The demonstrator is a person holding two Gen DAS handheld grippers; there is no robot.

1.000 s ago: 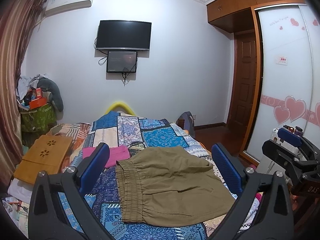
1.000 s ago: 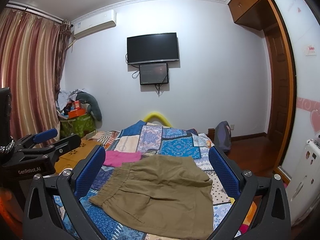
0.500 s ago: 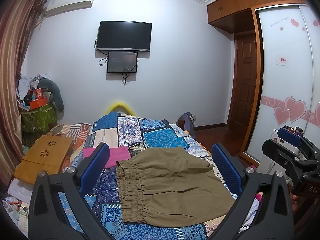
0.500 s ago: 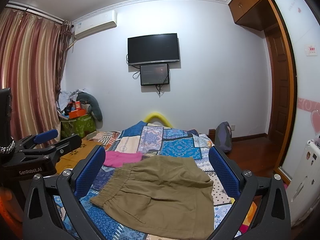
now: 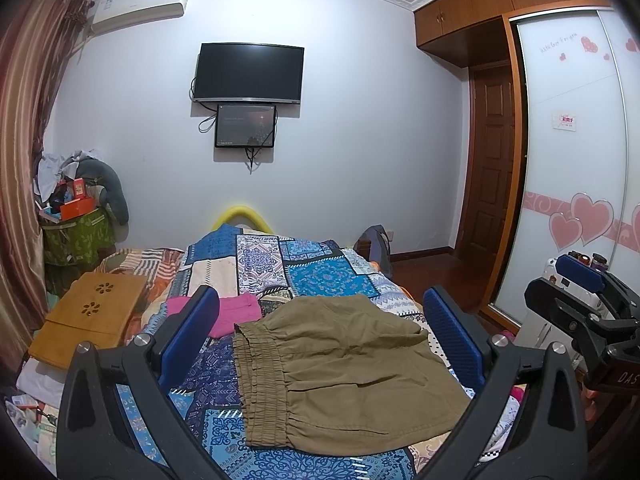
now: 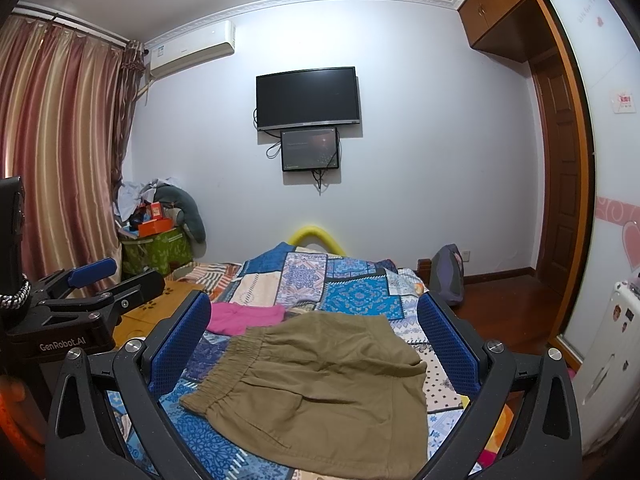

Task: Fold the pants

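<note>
Olive-khaki cotton shorts-style pants point(image 5: 340, 364) lie flat on my patchwork quilt bed point(image 5: 320, 276), gathered elastic waistband point(image 5: 260, 380) toward my left, legs running right. Both tongs, left point(image 5: 320, 344) and right point(image 6: 316, 344), hover spread wide, gripping nothing. Left's closer to the waistband.

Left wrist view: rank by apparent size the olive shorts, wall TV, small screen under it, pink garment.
1. Olive shorts, though nearest the camera, so inflated.
2. Wall TV.
3. Small screen and pink garment: unsure, since a gripper finger partly hides the garment.
</note>
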